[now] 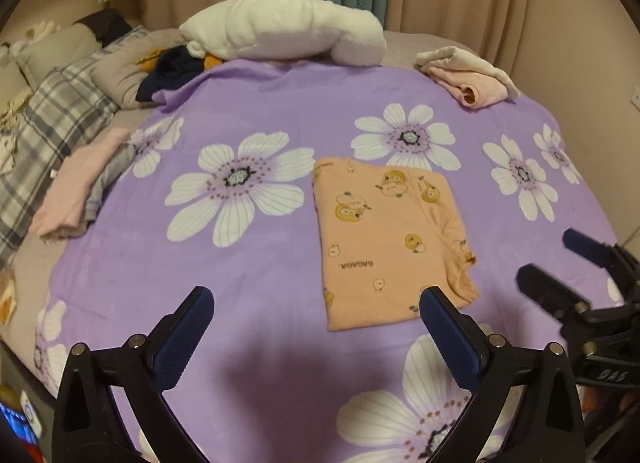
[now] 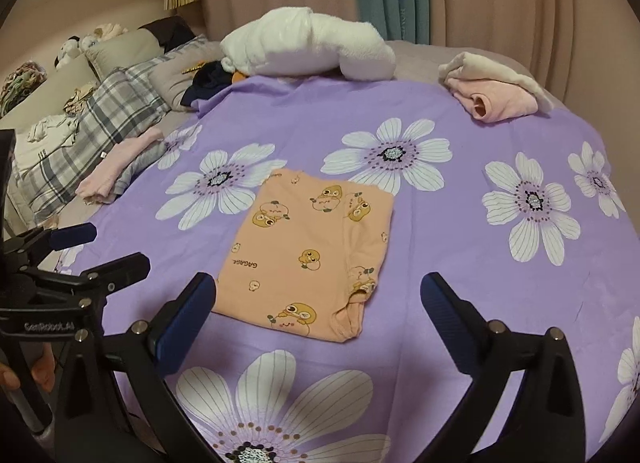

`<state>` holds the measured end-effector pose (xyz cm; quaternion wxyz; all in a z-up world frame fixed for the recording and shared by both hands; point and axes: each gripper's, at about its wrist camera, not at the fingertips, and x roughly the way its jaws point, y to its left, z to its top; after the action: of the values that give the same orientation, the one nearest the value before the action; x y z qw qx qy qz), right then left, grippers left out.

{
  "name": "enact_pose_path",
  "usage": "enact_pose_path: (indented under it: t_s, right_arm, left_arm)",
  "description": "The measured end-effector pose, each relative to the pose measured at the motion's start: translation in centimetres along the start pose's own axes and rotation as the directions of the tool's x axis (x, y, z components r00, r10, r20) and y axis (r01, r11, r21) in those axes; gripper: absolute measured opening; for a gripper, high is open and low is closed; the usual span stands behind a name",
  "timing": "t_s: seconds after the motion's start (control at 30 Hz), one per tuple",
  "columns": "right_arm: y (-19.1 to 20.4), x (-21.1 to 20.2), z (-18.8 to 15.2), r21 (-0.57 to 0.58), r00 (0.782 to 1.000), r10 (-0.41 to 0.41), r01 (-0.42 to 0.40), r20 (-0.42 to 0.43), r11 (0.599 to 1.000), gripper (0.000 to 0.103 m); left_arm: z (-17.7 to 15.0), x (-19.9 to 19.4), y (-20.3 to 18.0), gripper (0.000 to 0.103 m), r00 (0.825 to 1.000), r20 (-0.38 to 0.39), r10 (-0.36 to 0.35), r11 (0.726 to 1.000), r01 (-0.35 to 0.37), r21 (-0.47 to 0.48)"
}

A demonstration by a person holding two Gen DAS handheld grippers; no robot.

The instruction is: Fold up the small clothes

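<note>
Lying folded on the sheet (image 1: 248, 103), the shirt (image 1: 388, 239) sits ahead of both grippers — left (image 1: 316, 303), right (image 2: 318, 291) — fingers spread, apparently touching nothing.

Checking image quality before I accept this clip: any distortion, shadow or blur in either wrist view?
Left wrist: strong fisheye bend with dark corners; soft shadow on the purple sheet between the open left gripper fingers; orange garment sharp. Right wrist: same bend; right gripper sharp, warm dim light.
</note>
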<state>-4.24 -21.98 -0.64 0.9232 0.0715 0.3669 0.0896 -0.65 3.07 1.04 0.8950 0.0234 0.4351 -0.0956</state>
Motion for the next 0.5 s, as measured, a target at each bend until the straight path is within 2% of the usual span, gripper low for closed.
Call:
enact_pose_path:
  t_s: [0.1, 0.17, 0.23, 0.5]
  right_arm:
    - [0.3, 1.9, -1.2, -0.008, 0.997, -0.034, 0.034, -0.066, 0.999, 0.103]
    - [0.3, 2.6, -1.8, 0.004, 0.994, -0.035, 0.036, -0.103, 0.999, 0.103]
    - [0.5, 2.4, -2.0, 0.008, 0.995, -0.013, 0.014, -0.101, 1.0, 0.103]
    - [0.7, 1.3, -1.4, 0.007, 0.998, -0.023, 0.023, -0.066, 1.0, 0.103]
  left_arm:
    - [-0.8, 1.5, 0.2, 0.101, 0.998, -0.061, 0.008, 1.0, -0.01, -0.026]
    - [-1.1, 1.7, 0.2, 0.101, 0.997, -0.074, 0.01, 1.0, -0.012, -0.027]
    - [-1.3, 1.5, 0.1, 0.101, 0.997, -0.071, 0.025, 0.999, -0.026, -0.02]
    - [-1.4, 0.9, -0.5, 0.101, 0.998, -0.065, 0.026, 1.0, -0.026, -0.011]
